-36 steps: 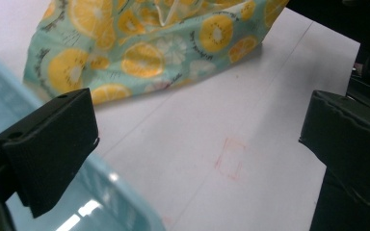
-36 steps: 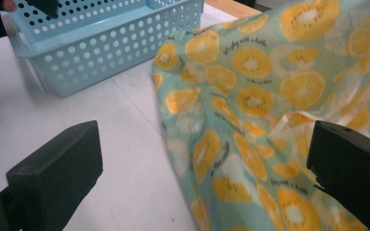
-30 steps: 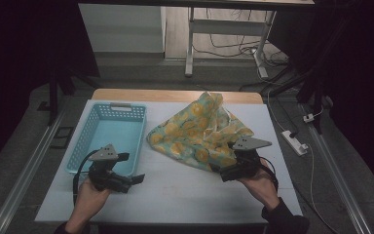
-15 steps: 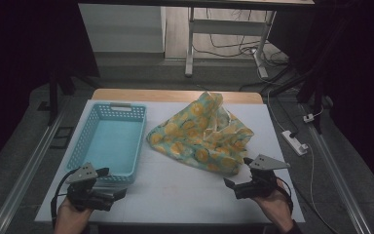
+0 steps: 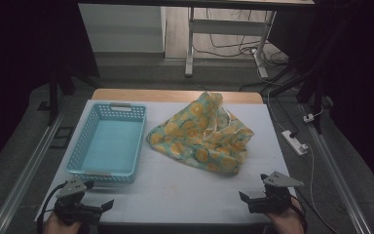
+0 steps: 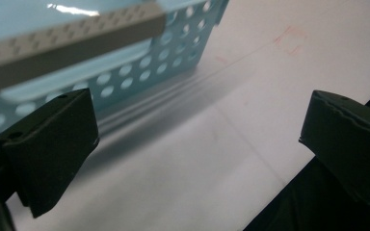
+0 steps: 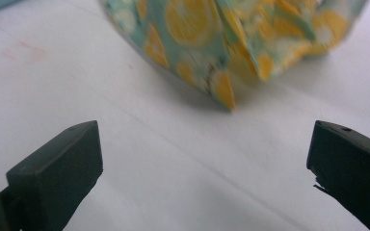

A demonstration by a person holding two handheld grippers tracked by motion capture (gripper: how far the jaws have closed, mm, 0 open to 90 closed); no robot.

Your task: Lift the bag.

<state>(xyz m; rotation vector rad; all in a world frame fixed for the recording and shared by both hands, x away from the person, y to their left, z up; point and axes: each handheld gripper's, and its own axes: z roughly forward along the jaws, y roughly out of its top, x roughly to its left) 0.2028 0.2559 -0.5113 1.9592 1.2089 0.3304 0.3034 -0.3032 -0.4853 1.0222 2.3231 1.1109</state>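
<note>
Though both hands are cropped, left tongs and right tongs wide, empty.

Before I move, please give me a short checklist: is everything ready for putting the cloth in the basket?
1. Left gripper open, holding nothing: ok.
2. Right gripper open, holding nothing: ok.
3. Basket empty inside: ok.
4. Cloth on the table, apart from both grippers: ok.
5. Cloth flat for an easy pinch: not ok, it lies crumpled.
6. Anything hidden under the cloth: cannot tell.
</note>
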